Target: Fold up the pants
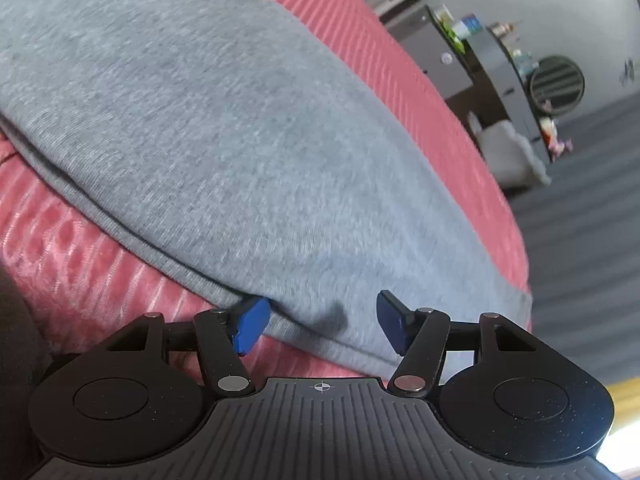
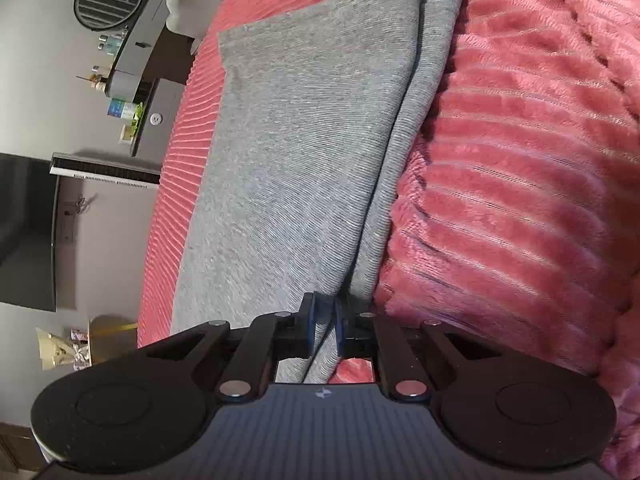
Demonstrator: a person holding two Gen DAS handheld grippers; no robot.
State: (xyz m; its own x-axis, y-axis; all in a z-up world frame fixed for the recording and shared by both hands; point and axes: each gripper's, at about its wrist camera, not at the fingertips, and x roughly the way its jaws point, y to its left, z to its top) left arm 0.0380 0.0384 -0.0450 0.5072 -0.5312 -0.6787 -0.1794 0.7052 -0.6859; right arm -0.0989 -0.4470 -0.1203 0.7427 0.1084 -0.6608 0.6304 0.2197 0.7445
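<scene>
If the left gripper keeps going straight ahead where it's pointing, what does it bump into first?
Most likely the grey pants. The left gripper is open, its fingers either side of the folded edge lying on the pink blanket. Depth is hard to judge, but the cloth seems right in front.

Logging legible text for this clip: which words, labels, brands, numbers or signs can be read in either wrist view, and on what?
No text reads in either view.
Left gripper body: a crosshair mark, no letters.
Right gripper body: a small white emblem, no letters.
Blue-and-white container on the shelf: print too small and blurred.
Grey pants and pink blanket: no label or print visible.
</scene>
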